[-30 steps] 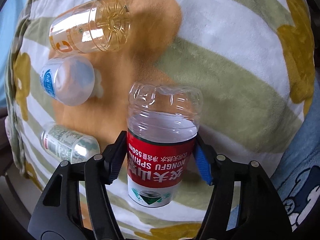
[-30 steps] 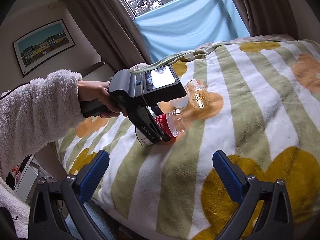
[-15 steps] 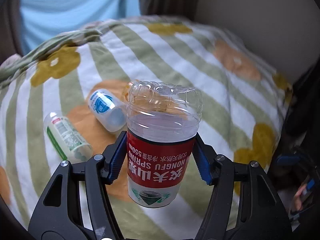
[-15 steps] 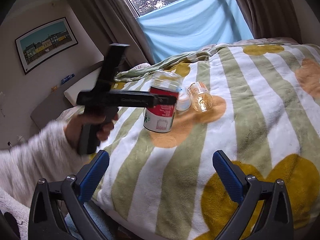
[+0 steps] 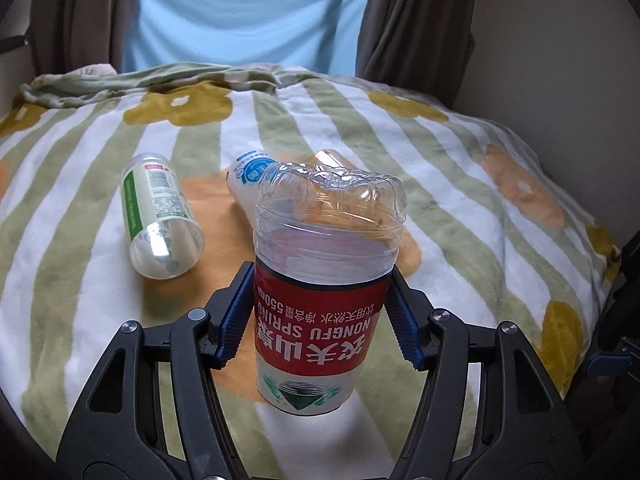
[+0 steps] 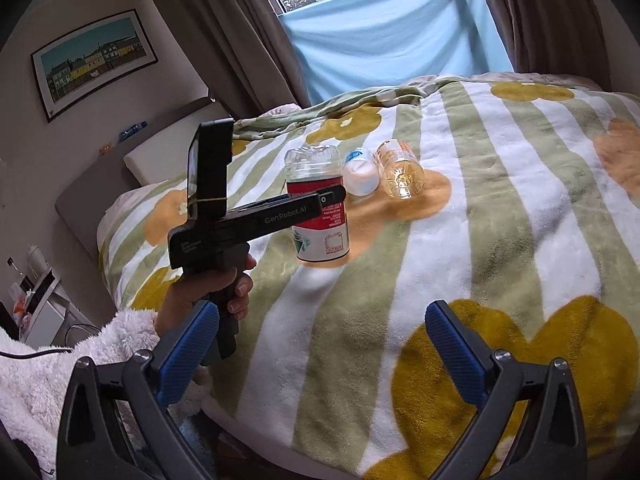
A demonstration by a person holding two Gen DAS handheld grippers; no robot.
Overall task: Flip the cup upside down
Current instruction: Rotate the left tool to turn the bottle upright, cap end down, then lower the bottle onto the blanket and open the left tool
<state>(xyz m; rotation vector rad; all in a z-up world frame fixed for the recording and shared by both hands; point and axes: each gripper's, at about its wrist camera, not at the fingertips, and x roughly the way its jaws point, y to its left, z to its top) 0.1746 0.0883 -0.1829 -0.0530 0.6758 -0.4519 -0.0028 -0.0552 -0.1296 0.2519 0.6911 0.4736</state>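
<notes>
The cup [image 5: 320, 312] is a cut clear bottle with a red label, its print upside down. It stands with its closed base up and its rim down, over an orange patch of the striped blanket [image 5: 460, 184]. My left gripper [image 5: 320, 300] is shut on its red label. In the right wrist view the cup [image 6: 318, 216] sits low at the blanket; contact cannot be told. A hand holds the left gripper [image 6: 334, 196] level there. My right gripper [image 6: 320, 320] hangs open and empty near the bed's front edge.
A green-labelled clear cup [image 5: 160, 216] lies on its side to the left. A white blue-labelled cup [image 5: 248, 180] and an amber clear cup [image 6: 400, 174] lie just behind the held one. A blue cloth and curtains [image 5: 416, 20] hang behind the bed.
The left gripper has turned the cup from lying sideways to base up and brought it down toward the blanket. The right gripper has stayed still and open.
</notes>
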